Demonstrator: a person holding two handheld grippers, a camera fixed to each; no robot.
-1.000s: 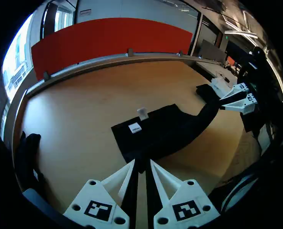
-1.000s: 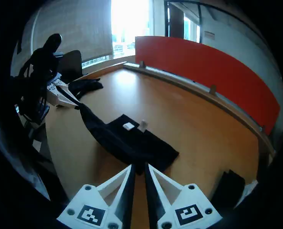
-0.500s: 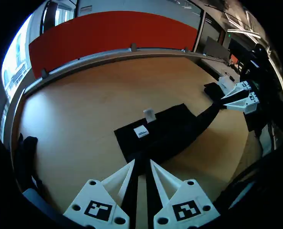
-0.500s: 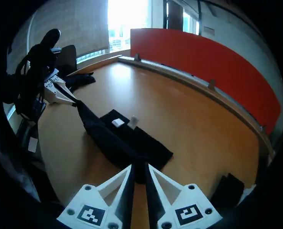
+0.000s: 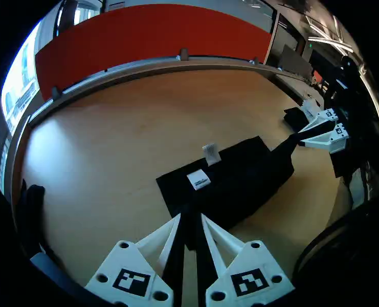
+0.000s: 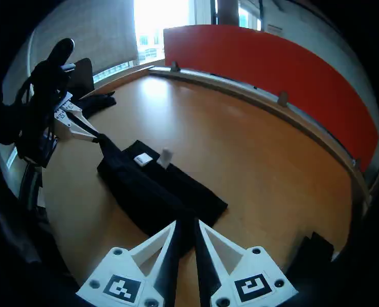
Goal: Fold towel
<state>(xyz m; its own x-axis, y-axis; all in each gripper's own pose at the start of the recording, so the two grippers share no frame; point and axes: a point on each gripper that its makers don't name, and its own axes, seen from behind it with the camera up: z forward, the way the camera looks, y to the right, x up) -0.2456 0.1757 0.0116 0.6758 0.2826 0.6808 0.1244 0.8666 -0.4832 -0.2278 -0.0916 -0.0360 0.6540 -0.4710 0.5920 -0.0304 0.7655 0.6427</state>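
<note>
Big wood desk (image 5: 112, 143), black towel (image 5: 240, 174) lying mostly flat on it w/ one long edge held up off the top. Left tool (image 5: 191, 221) pinched tight on one corner, right tool (image 6: 186, 225) same on the other corner. Two small white tags (image 5: 198, 179) on the cloth.

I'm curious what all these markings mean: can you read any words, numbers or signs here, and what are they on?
No text can be read.
White tags on the black towel: print too small and blurred.
Square markers on the left gripper: black-and-white patterns, no words.
</note>
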